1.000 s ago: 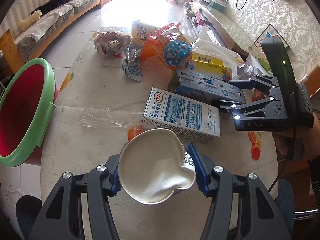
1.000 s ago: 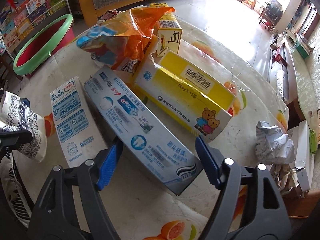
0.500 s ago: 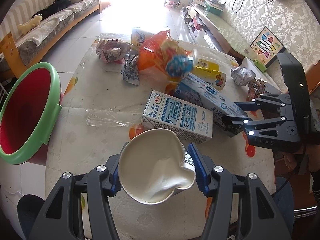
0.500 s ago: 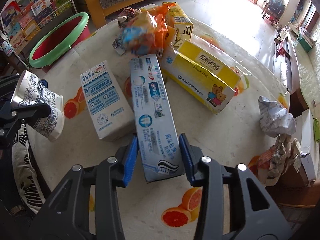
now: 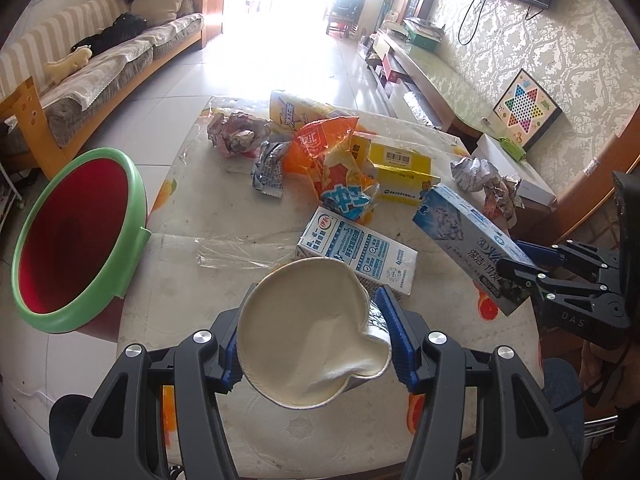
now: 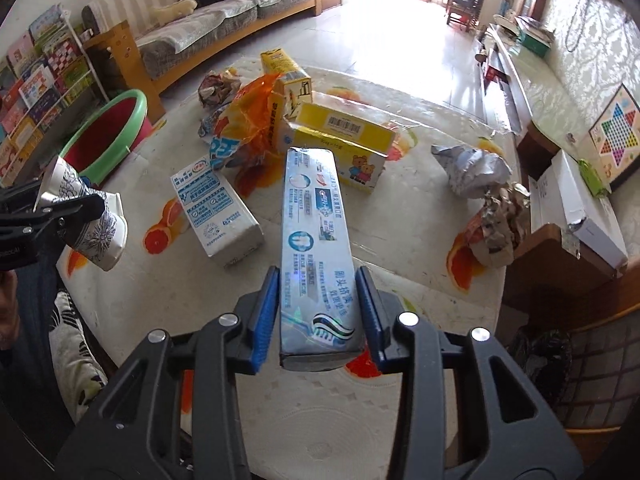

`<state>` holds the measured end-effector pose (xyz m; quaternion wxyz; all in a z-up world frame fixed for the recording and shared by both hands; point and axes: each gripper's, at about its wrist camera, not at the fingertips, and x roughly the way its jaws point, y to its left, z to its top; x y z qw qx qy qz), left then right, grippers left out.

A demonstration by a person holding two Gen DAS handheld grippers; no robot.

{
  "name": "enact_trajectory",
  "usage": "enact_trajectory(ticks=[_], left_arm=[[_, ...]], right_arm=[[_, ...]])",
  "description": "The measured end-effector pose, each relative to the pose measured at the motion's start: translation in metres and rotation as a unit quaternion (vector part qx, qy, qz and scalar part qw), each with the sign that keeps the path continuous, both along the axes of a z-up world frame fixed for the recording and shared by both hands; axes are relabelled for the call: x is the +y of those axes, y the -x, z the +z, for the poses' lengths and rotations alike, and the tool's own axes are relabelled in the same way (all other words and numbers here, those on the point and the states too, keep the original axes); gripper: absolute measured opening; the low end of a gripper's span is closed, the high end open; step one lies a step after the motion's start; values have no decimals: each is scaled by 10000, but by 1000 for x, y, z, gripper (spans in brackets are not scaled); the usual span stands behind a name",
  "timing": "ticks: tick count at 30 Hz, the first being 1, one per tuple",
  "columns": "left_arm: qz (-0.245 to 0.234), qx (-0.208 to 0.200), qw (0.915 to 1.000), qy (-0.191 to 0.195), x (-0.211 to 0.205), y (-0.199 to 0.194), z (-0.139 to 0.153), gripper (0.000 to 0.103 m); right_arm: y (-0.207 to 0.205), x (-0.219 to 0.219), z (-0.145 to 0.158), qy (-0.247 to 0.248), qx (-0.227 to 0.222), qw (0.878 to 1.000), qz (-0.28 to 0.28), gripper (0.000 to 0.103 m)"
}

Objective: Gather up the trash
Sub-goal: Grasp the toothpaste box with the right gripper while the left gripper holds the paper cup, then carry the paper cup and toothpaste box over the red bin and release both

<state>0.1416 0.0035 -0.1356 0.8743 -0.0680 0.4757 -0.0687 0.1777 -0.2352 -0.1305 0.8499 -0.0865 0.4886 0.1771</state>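
My left gripper [image 5: 312, 320] is shut on a crumpled white paper cup [image 5: 296, 344] and holds it above the table's near edge. In the right wrist view the same patterned cup [image 6: 96, 232] hangs at the left. My right gripper [image 6: 316, 308] has a long blue toothpaste box [image 6: 312, 216] between its pads, which press on the box's sides as the jaws are still closing. The toothpaste box [image 5: 460, 236] is lifted off the table at the right, tilted. A green-rimmed red bin [image 5: 136, 208] stands left of the table.
On the plastic-covered table [image 5: 200, 216] lie a blue-and-white milk carton [image 5: 356, 252], an orange snack bag [image 5: 332, 160], a yellow box [image 5: 400, 168], a crumpled paper wad [image 5: 236, 136] and a silver foil wad [image 5: 472, 172]. A sofa is behind the bin.
The right gripper closed around the toothpaste box, then lifted it off the table and turned it. The left gripper rose a little with the cup.
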Motion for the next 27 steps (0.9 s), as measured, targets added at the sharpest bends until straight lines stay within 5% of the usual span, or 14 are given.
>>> enact_trajectory(ticks=[10, 27], left_arm=[[66, -344, 9994, -19, 24, -1, 27, 55], [882, -665, 9938, -118, 152, -30, 69, 55]], right_arm=[[12, 5, 40, -331, -455, 9965, -620, 37], [-12, 126, 89, -687, -857, 9939, -76, 37]])
